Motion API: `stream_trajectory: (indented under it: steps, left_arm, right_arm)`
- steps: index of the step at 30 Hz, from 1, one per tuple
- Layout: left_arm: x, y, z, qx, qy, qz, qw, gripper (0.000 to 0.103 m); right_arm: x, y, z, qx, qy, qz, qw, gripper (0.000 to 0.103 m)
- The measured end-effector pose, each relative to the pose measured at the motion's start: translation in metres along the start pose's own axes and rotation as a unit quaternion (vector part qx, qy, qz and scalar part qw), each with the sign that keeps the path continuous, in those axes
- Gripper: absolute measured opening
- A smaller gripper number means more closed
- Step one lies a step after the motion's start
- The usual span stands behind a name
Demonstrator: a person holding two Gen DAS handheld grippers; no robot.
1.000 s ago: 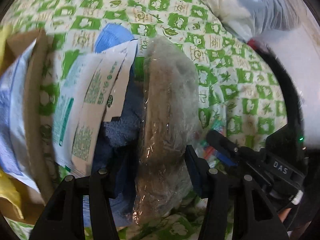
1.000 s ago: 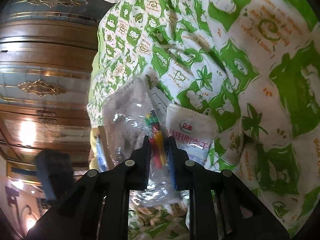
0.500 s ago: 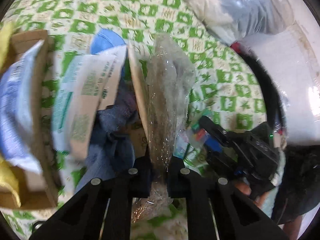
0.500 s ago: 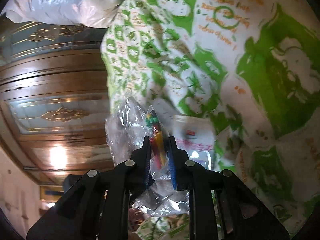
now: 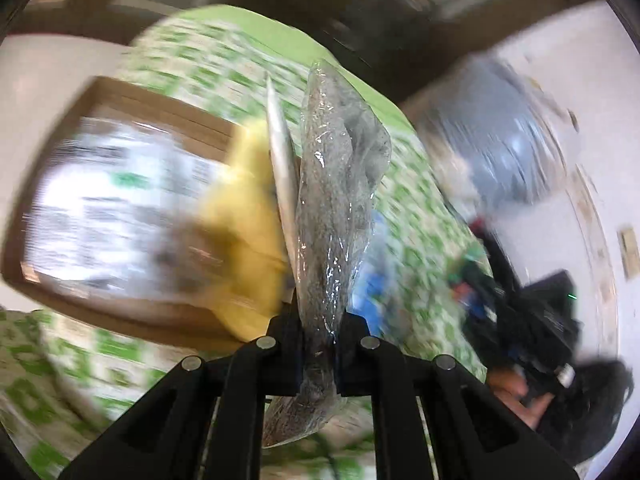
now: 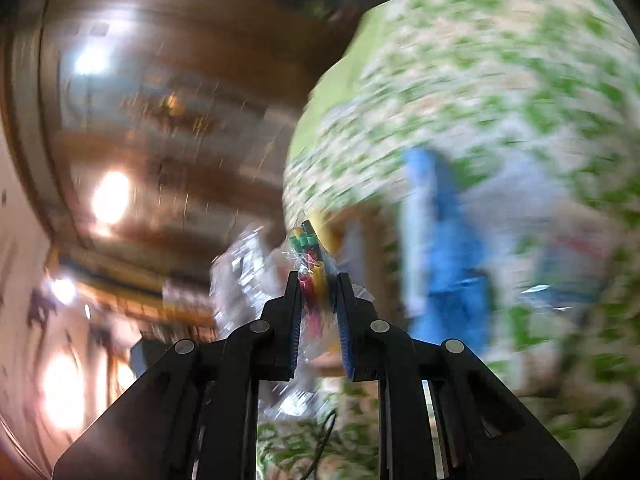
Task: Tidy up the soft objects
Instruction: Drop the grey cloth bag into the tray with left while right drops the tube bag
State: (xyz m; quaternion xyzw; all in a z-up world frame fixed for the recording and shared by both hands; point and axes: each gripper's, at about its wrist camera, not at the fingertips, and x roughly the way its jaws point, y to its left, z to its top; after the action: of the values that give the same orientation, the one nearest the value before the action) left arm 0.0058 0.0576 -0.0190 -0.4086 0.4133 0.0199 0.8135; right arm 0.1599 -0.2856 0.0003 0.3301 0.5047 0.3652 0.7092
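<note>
My left gripper (image 5: 318, 340) is clamped on a clear plastic bag (image 5: 332, 208) with something grey inside, held up over the green-patterned sheet (image 5: 416, 216), right beside a cardboard box (image 5: 132, 104) with yellow cloth (image 5: 244, 216) in it. My right gripper (image 6: 318, 300) pinches a small clear packet of colourful pieces (image 6: 310, 256). Everything else is blurry.

Glossy crinkled clear plastic bag (image 5: 332, 208), matt brown cardboard box (image 5: 132, 312), printed green-white cloth bedsheet (image 5: 224, 64).
</note>
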Motion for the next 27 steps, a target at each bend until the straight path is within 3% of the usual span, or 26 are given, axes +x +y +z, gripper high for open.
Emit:
stream_trajectory:
  steps: [5, 9, 15, 20, 22, 23, 25, 26, 27]
  left_arm:
    - [-0.013, 0.039, 0.013, -0.025, -0.029, 0.011, 0.9992, 0.009]
    - [-0.018, 0.059, 0.019, -0.030, -0.049, 0.050, 0.9971, 0.009]
    - [-0.016, 0.079, 0.031, -0.060, -0.056, 0.069, 0.9942, 0.009]
    - [-0.021, 0.090, 0.031, -0.078, -0.055, 0.055, 0.9940, 0.012]
    - [-0.025, 0.089, 0.029, -0.085, -0.066, 0.046, 0.9931, 0.020]
    - [-0.028, 0.088, 0.028, -0.085, -0.072, 0.043, 0.9928, 0.025]
    - [-0.030, 0.088, 0.027, -0.089, -0.082, 0.036, 0.9920, 0.058]
    - [-0.032, 0.088, 0.028, -0.089, -0.088, 0.033, 0.9916, 0.062]
    - [-0.034, 0.086, 0.027, -0.084, -0.095, 0.034, 0.9913, 0.062]
  right_arm:
    - [0.062, 0.076, -0.029, -0.079, 0.064, -0.014, 0.995, 0.016]
    - [0.123, 0.109, -0.067, -0.116, 0.109, -0.037, 0.986, 0.016]
    - [0.177, 0.101, -0.100, -0.174, 0.115, -0.100, 0.973, 0.016]
    - [0.196, 0.093, -0.105, -0.196, 0.134, -0.130, 0.963, 0.016]
    - [0.200, 0.091, -0.106, -0.203, 0.128, -0.148, 0.959, 0.018]
    - [0.202, 0.091, -0.107, -0.203, 0.128, -0.149, 0.959, 0.023]
    - [0.203, 0.090, -0.107, -0.207, 0.124, -0.153, 0.958, 0.041]
    - [0.203, 0.091, -0.106, -0.207, 0.121, -0.156, 0.958, 0.049]
    - [0.203, 0.091, -0.104, -0.205, 0.118, -0.158, 0.959, 0.051]
